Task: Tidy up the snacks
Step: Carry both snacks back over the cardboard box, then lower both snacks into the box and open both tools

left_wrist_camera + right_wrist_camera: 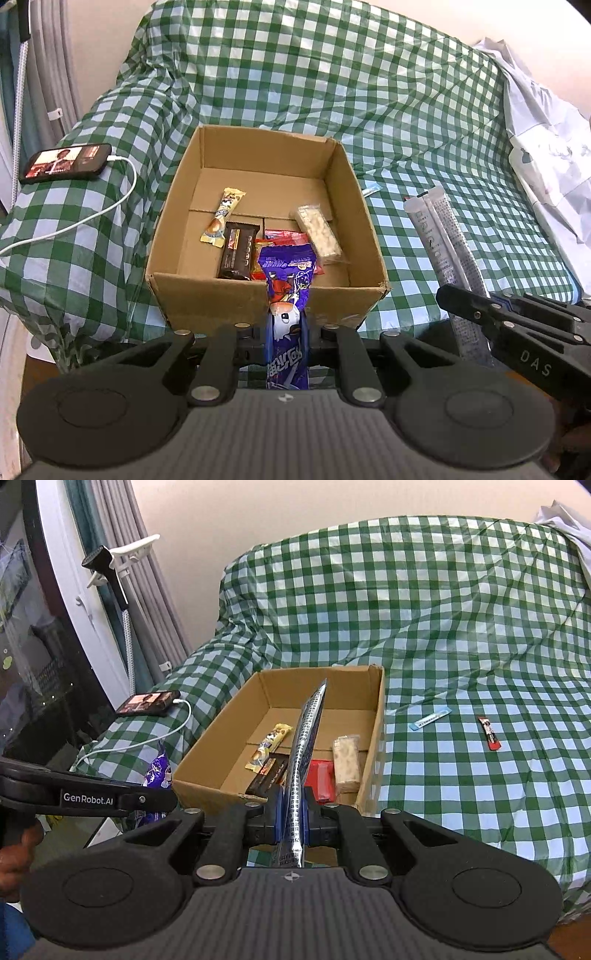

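An open cardboard box [332, 299] sits on the green checked cloth and holds several snacks: a yellow bar [223, 216], a dark chocolate bar [238, 251], a red packet [284, 236] and a pale nut bar [319, 234]. My left gripper [286, 328] is shut on a purple snack packet [290, 280] whose top reaches over the box's near wall. My right gripper [291, 810] is shut on a long silver packet [306, 734] that stands upright before the same box [207, 786]. That silver packet [439, 236] shows right of the box in the left wrist view.
A phone [64, 162] on a white cable [110, 206] lies left of the box. A blue strip [430, 719] and a small red-black packet [489, 733] lie on the cloth to the right. White crumpled plastic [546, 147] lies at far right. Curtains and a steamer handle [107, 568] stand at left.
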